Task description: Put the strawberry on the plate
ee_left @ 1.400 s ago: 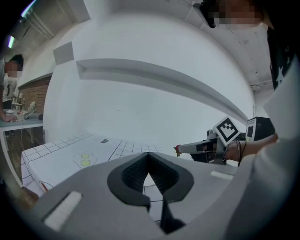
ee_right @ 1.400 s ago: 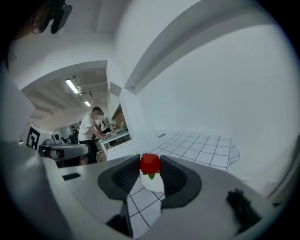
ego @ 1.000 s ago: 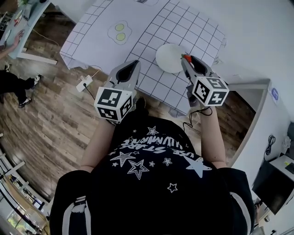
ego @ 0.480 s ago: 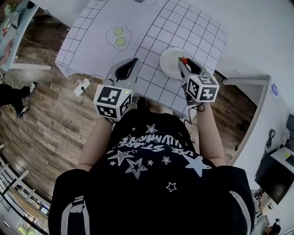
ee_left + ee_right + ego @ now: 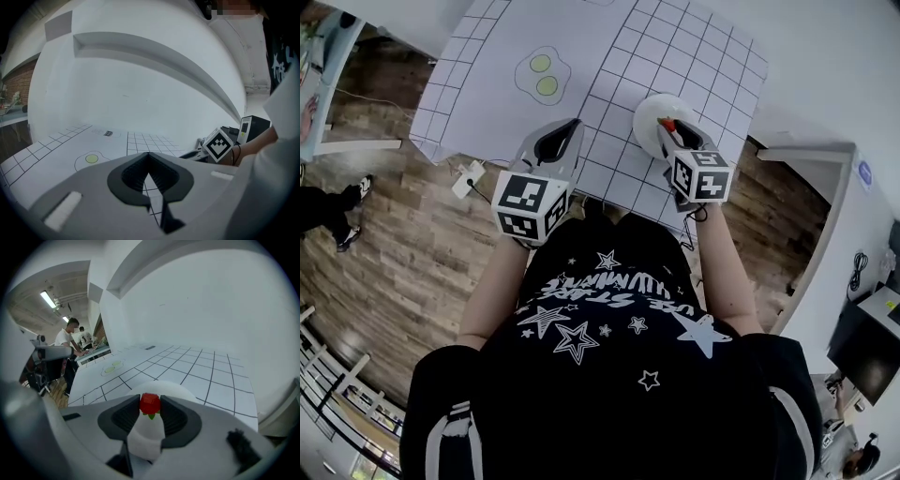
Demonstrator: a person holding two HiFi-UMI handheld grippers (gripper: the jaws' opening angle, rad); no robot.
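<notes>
A small red strawberry with green leaves is pinched between the tips of my right gripper, which is shut on it. It hangs just above the near part of the white plate. In the head view the strawberry shows as a red dot over the plate, ahead of the right gripper. My left gripper hovers above the table's near edge, left of the plate. Its jaws meet at the tips with nothing between them.
A white cloth with a black grid covers the table. A printed outline with two green circles lies at its left. People stand at a bench far to the left. A power strip lies on the wooden floor.
My right gripper has carried the strawberry left and forward, from the plate's right rim to above the plate. The left gripper has barely shifted.
</notes>
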